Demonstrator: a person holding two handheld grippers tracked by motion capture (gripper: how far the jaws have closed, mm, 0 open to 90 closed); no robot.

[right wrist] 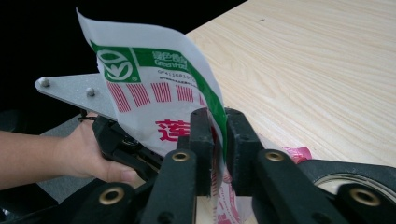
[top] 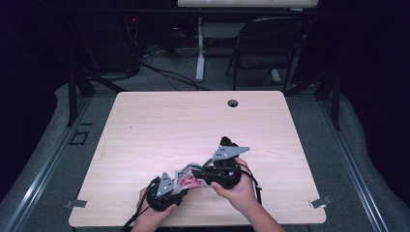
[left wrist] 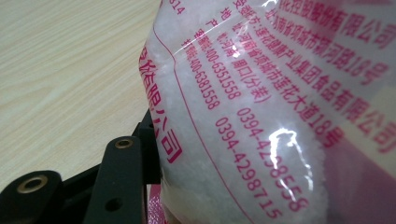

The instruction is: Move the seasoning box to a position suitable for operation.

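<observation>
A plastic bag (top: 187, 180) of white grains, printed in pink with a green band at its top, hangs just above the table (top: 193, 121) near its front edge. My left gripper (top: 180, 189) is shut on the bag's full lower part. In the left gripper view the bag (left wrist: 261, 102) bulges against one black finger (left wrist: 119, 182), and the other finger is hidden behind it. My right gripper (right wrist: 218, 140) stands open by a narrow gap, with the bag's thin green-edged flap (right wrist: 154, 93) passing loosely between its jaws. In the high view the right gripper (top: 202, 172) comes in from the bag's right.
Both hands sit close together at the table's front edge. A cable hole (top: 233, 103) lies near the far edge. Behind the table stand a folding chair (top: 270, 43) and a white desk leg (top: 199, 53), with cables on the floor.
</observation>
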